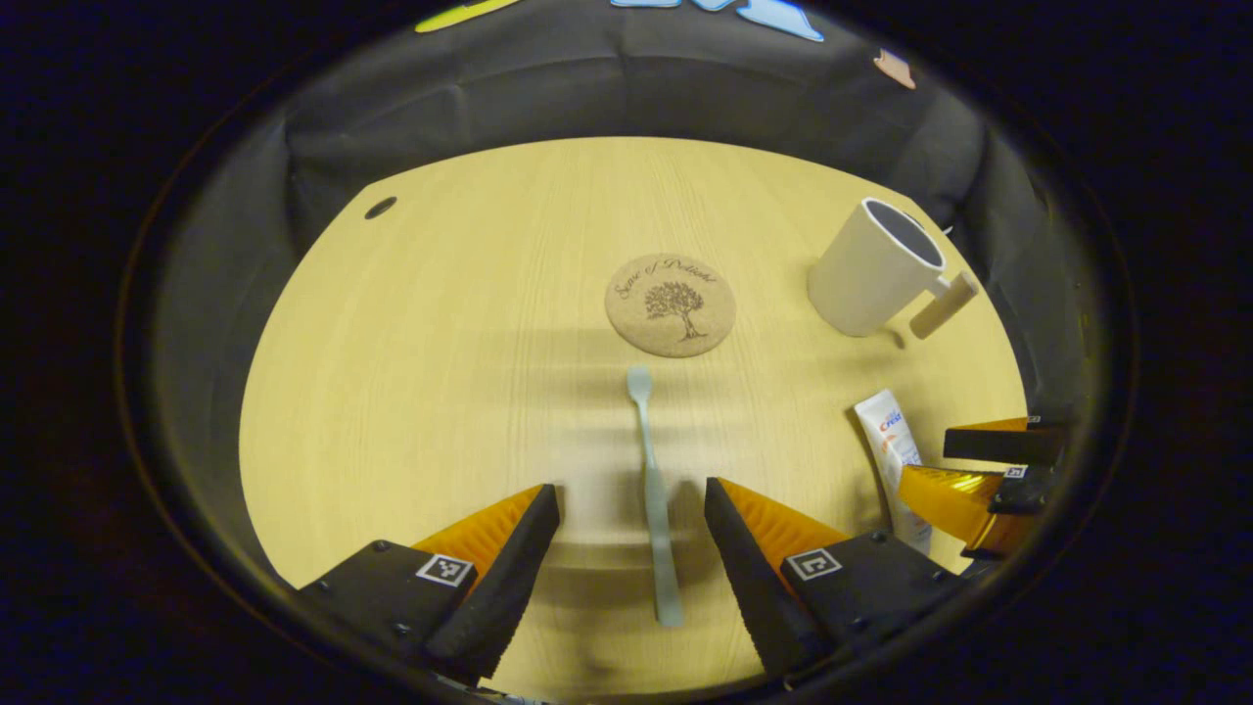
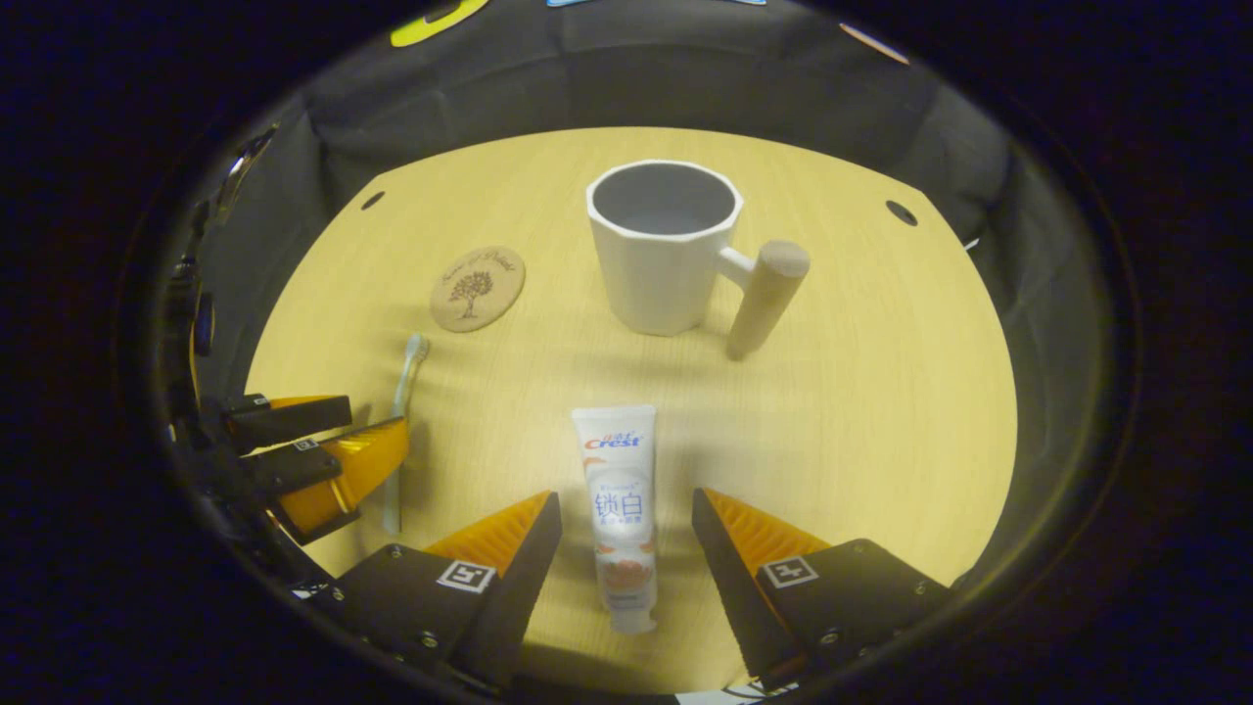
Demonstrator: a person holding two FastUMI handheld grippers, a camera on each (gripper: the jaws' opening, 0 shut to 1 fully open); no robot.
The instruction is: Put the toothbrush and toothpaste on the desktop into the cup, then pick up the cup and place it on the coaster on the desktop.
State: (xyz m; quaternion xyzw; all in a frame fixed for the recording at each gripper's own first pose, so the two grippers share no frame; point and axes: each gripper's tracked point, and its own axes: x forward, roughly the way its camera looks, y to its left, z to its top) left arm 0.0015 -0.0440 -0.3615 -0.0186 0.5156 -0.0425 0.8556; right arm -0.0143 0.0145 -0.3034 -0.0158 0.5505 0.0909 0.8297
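The toothbrush (image 1: 654, 490) is laid flat on the desktop (image 1: 440, 343) with its long axis running straight toward the coaster (image 1: 670, 305); its head is pointed at the coaster and stops just short of it, the handle end being turned away. The toothpaste (image 2: 617, 509) is laid flat as well, lengthwise toward the cup (image 2: 664, 245), with its cap end farthest from the cup and its flat crimped end nearest it, a bare strip of wood being left between them. The cup is stood upright and empty beside the coaster, apart from it, with its wooden handle turned away from the coaster. Nothing is set between the toothbrush and the coaster or between the toothpaste and the cup. The left gripper (image 1: 631, 519) is held released, its fingers spread to either side of the toothbrush handle without touching it. The right gripper (image 2: 626, 529) is likewise held released, the lower half of the toothpaste being framed between its fingers, clear of both.
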